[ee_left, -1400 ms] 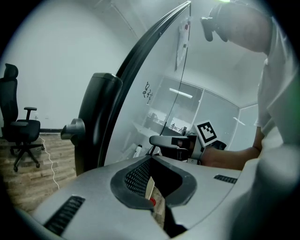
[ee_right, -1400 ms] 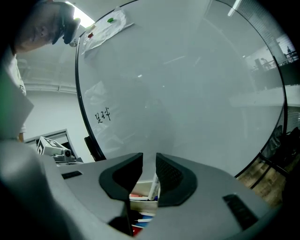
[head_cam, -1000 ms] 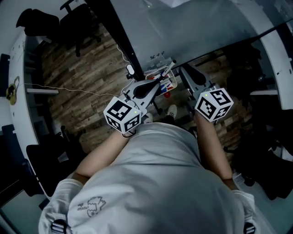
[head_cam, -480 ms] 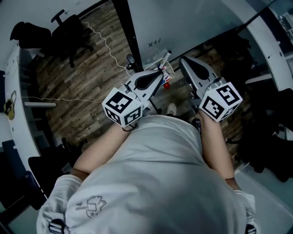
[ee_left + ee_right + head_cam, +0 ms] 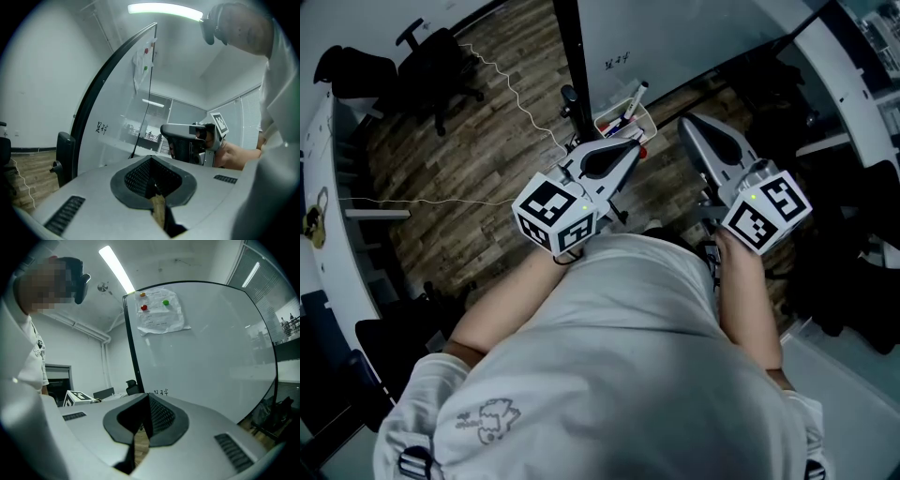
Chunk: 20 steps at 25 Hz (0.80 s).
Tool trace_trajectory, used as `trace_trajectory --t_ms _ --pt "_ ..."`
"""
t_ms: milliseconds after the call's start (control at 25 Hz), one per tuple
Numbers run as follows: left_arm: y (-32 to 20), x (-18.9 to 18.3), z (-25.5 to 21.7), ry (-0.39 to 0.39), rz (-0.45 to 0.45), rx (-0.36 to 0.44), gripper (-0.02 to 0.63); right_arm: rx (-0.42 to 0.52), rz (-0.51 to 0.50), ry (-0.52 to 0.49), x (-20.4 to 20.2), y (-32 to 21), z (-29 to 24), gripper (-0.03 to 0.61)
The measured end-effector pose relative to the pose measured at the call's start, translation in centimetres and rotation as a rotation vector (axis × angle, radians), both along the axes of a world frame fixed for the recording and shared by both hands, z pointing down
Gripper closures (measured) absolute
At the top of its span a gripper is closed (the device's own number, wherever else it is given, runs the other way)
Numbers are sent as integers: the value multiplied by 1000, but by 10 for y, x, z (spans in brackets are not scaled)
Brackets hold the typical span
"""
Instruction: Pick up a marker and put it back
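A small clear tray (image 5: 627,119) of markers hangs at the lower edge of the whiteboard (image 5: 694,37). One white marker (image 5: 636,95) with a dark cap sticks up out of it. My left gripper (image 5: 632,146) points at the tray from just below, not touching it, and in the left gripper view this gripper (image 5: 151,161) has its jaws together with nothing between them. To the right of the tray, my right gripper (image 5: 686,123) aims at the board. In its own view that gripper (image 5: 147,401) is shut and empty.
The whiteboard (image 5: 201,357) carries a small scribble (image 5: 161,392) and a sheet of paper (image 5: 159,310) held by magnets. Its black stand post (image 5: 573,66) rises left of the tray. Office chairs (image 5: 431,56) and a white cable (image 5: 516,94) lie on the wooden floor.
The head view has swung, so the tray now sits higher in the picture. My left gripper's tip, which overlapped the tray, has drawn back below it. Both grippers stay shut.
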<state>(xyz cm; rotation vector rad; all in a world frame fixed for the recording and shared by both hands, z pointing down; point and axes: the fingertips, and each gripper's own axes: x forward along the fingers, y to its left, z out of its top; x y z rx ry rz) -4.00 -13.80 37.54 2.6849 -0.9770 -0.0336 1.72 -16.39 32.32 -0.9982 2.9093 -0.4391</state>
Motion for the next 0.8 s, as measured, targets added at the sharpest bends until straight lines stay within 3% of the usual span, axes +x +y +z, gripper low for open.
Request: trace_trajectory --t_ms 400,800 --pt "52 36 -1 -33 -117 -2 609 -1 -119 -8 33 47 6 566" --pt "125 107 8 -26 -240 2 609 -19 -148 -8 121 119 26 566"
